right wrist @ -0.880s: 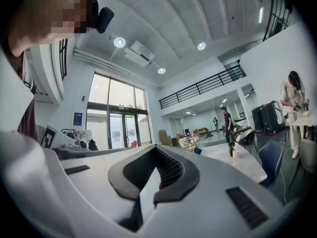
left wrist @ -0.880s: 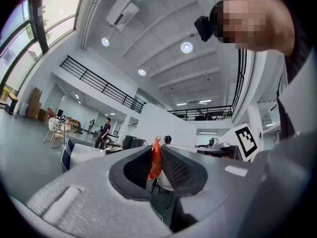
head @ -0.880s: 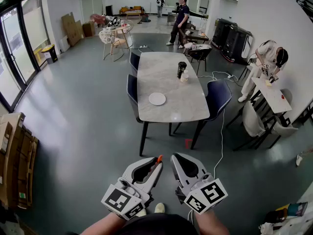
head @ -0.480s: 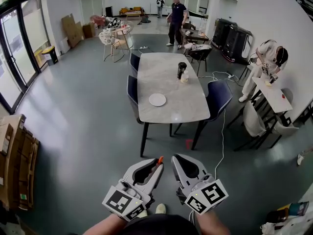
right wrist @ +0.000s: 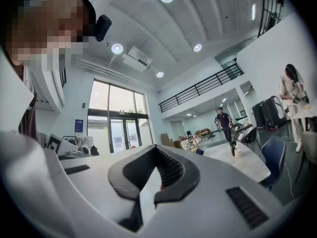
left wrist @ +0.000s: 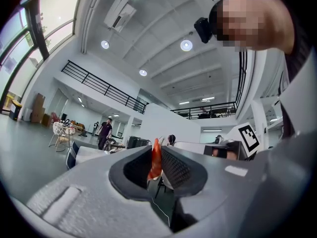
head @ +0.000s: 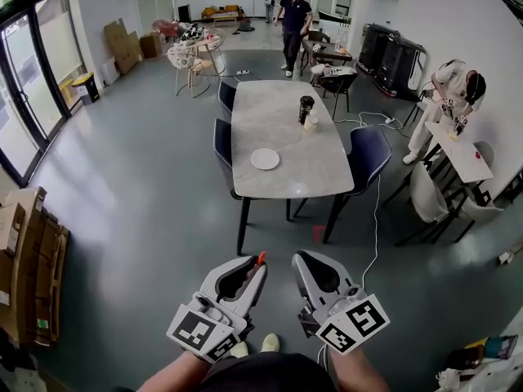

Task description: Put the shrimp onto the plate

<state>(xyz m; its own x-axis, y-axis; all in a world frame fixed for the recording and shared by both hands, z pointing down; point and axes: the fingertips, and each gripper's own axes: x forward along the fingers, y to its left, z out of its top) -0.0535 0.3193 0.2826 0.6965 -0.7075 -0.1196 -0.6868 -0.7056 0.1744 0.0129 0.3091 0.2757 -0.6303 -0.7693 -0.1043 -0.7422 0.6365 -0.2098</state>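
An orange shrimp [head: 261, 257] sticks up from the tips of my left gripper [head: 259, 265], which is shut on it. In the left gripper view the shrimp [left wrist: 155, 157] stands pinched between the ribbed pads of the left gripper [left wrist: 157, 156]. My right gripper [head: 299, 261] is beside it, shut with nothing held; in its own view the right gripper [right wrist: 157, 150] has its pads meeting. Both are held low, near the person's body, well short of the table. A white plate [head: 265, 159] lies on the long grey table [head: 304, 174] ahead, near its left edge.
A dark cup [head: 306, 109] and a small jar [head: 311, 122] stand further along the table. Dark blue chairs [head: 366, 160] flank it. A person [head: 291, 19] stands beyond the far end, another [head: 452, 96] at a white table on the right. A cable [head: 374, 219] runs across the floor.
The table and plate have drawn slightly nearer in the head view. The person at the far end has turned to face this way. Both grippers keep their hold and stance.
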